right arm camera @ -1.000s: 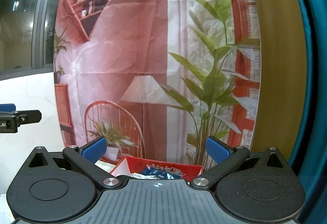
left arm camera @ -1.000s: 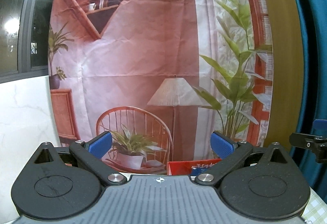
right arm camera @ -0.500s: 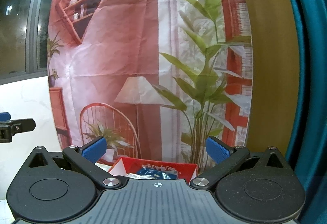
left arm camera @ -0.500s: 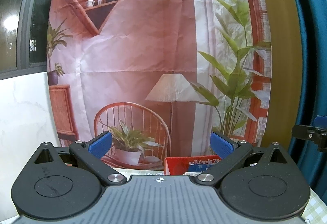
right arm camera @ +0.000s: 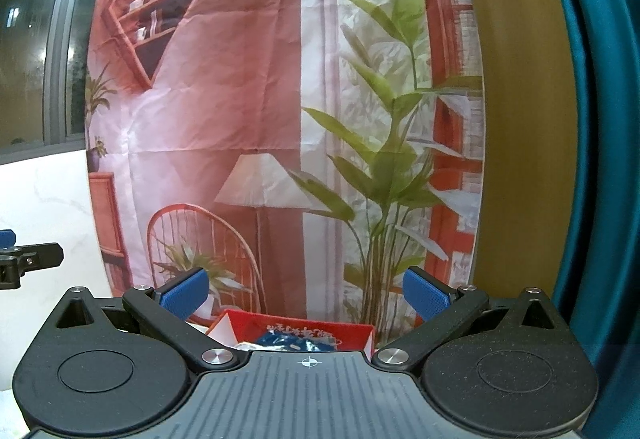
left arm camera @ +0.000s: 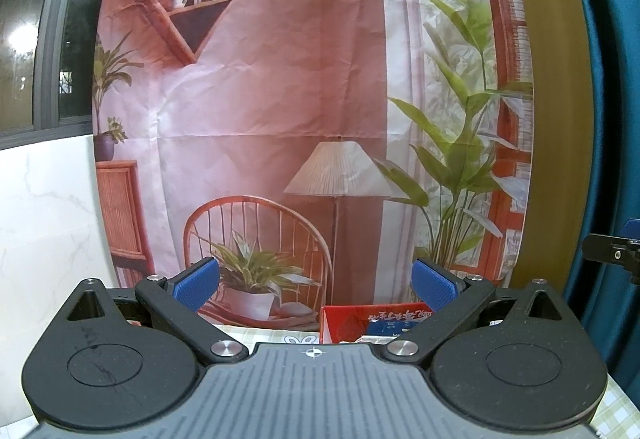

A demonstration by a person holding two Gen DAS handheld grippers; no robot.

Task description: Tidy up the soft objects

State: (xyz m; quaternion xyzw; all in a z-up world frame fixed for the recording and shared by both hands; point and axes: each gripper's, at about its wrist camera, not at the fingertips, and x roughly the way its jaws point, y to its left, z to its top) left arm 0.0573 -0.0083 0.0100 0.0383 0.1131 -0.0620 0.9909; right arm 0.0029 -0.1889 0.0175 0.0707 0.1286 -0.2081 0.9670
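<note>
**Both claws raised, nothing picked up yet**

Against the printed backdrop (left arm camera: 280, 99), both claws sit level, aimed forward. The left claw (left arm camera: 314, 285) and right claw (right arm camera: 306, 293) each have fingers spread apart, empty. Low ahead on the worktop (left arm camera: 272, 335) stands a red box (right arm camera: 296, 327) with a blue packet (right arm camera: 296, 343) inside. Sorting looks barely begun, I'd judge; little else shows.

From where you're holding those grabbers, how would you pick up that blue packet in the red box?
Probably from above. The blue packet lies inside the red box, whose walls block any sideways approach. I'd pinch its raised, crinkled top edge with the right gripper, whose jaws are open wide. Its lower part is hidden.
</note>
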